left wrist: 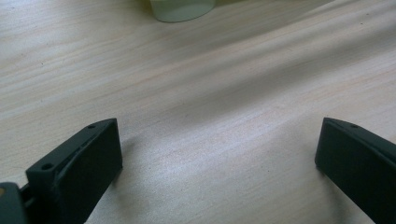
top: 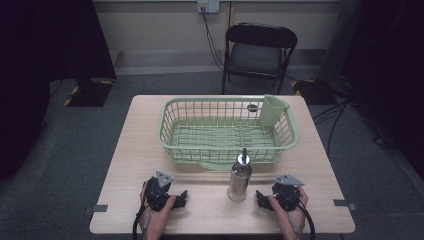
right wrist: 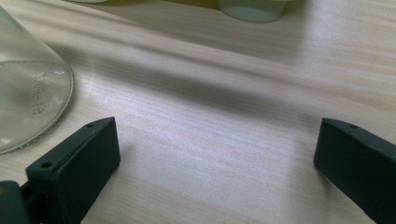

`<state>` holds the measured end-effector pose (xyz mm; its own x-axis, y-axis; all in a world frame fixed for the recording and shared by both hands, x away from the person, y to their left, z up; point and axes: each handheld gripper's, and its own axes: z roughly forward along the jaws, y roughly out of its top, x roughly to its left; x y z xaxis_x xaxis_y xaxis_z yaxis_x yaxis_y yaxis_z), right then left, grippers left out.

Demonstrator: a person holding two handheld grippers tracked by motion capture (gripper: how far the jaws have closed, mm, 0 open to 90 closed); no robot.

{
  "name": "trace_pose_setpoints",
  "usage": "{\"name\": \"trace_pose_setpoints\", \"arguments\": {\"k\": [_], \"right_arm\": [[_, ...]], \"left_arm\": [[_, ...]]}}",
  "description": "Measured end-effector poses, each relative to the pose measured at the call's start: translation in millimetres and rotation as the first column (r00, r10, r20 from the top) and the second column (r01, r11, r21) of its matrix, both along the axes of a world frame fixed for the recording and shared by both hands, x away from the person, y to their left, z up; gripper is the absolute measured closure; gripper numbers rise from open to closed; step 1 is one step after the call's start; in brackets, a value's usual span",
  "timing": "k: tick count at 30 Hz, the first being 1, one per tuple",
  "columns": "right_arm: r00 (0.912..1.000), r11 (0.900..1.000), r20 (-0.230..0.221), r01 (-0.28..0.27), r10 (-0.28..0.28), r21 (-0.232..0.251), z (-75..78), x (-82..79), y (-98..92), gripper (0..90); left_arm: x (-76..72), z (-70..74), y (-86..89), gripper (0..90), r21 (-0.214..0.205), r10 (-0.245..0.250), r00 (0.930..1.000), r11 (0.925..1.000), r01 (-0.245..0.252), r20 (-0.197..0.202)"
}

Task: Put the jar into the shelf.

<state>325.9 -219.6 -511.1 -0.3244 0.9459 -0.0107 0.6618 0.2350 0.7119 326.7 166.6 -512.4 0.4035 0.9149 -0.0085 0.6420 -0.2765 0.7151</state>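
Pale wood formed the top of the counter (top: 130, 165), which stood on grey carpet (top: 60, 145) in a dim room. A light green plastic basket (top: 172, 120) with slatted sides sat across the far half of the counter, and a small green cup-shaped holder (top: 272, 110) was fixed inside its far right corner. A clear glass bottle (top: 239, 177) with a dark metal spout stood upright just in front of the basket's near wall, roughly midway between the two hands.

The left gripper (top: 181, 196) rested low on the near left part of the counter, held in the person's left hand (top: 157, 212). In the left gripper view its jaws were spread wide apart, with only bare wood between them. The right gripper (top: 260, 196) sat on the near right, held in the right hand (top: 285, 212), close beside the bottle but apart from it. In the right gripper view its jaws were likewise spread wide, pinching nothing, and the bottle's glass base appeared to the left of the left jaw.

A black folding chair (top: 257, 50) stood beyond the counter against the wall.
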Motion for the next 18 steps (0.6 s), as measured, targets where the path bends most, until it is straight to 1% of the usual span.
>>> {"name": "trace_pose_setpoints", "arguments": {"k": [11, 14, 17, 18], "right_arm": [[1.0, 1.0, -0.001, -0.003, 0.003, 0.002, 0.2, -0.1, -0.2, 0.0], [1.0, 1.0, 0.007, -0.004, 0.004, 0.004, 0.5, -0.6, -1.5, 1.4], [0.9998, 0.9995, 0.013, -0.013, 0.012, 0.03, 1.1, -1.6, -3.5, 2.3], [0.9998, 0.9994, 0.018, -0.012, 0.011, 0.033, 1.3, -2.2, -4.1, 2.3]], "left_arm": [[0.0, 0.0, 0.0, 0.3, 0.0, 0.0, 1.0, 1.0, 0.0, 0.0], [0.0, 0.0, 0.0, 0.3, 0.0, 0.0, 1.0, 1.0, 0.0, 0.0], [0.0, 0.0, 0.0, 0.3, 0.0, 0.0, 1.0, 1.0, 0.0, 0.0], [0.0, 0.0, 0.0, 0.3, -0.001, 0.001, 1.0, 1.0, -0.001, 0.0]]}}
